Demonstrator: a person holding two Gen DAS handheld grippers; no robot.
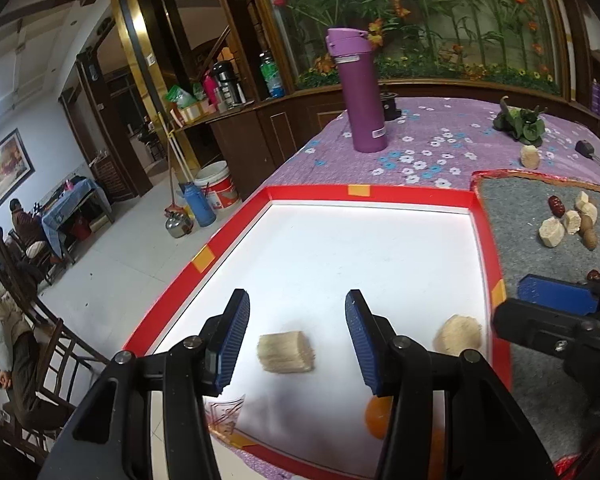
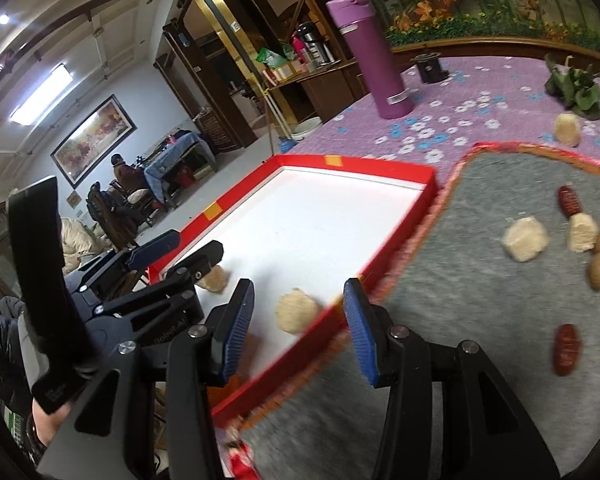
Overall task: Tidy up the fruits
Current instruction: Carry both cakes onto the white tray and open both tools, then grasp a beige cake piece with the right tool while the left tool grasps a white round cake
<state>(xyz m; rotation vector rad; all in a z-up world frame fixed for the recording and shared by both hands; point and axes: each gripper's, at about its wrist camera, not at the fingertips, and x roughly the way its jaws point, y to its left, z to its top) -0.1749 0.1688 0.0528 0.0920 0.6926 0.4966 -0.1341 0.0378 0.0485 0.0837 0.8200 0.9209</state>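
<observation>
Left gripper (image 1: pixel 296 344): hovering over the near part of the red-rimmed tray (image 1: pixel 236 228), its jaws standing wide and gripping nothing.
Between the left jaws: a pale fibrous chunk (image 1: pixel 286 352) is lying on the tray's white floor, touching neither blue pad.
Second pale chunk (image 1: pixel 458 334): sitting in the tray close against its right wall, just beside the left gripper's right finger.
Orange fruit (image 1: pixel 376 416): resting near the tray's near edge, partly hidden behind the left gripper's right finger.
Right gripper (image 2: pixel 300 328): hanging over the tray's right wall, its jaws spread wide and empty; the view is blurred.
Grey mat (image 2: pixel 480 300): lying on the tabletop to the right of the tray, touching its wall.
On the mat: pale chunks (image 1: pixel 550 232), red dates (image 2: pixel 567 350) and brown nuts (image 2: pixel 599 272) are lying scattered toward its far right part.
Purple bottle (image 1: pixel 360 88): standing upright on the flowered cloth beyond the tray's far edge.
Stray chunk (image 1: pixel 530 156): lying on the cloth past the mat's far edge, near a bunch of green leaves (image 1: pixel 520 124).
</observation>
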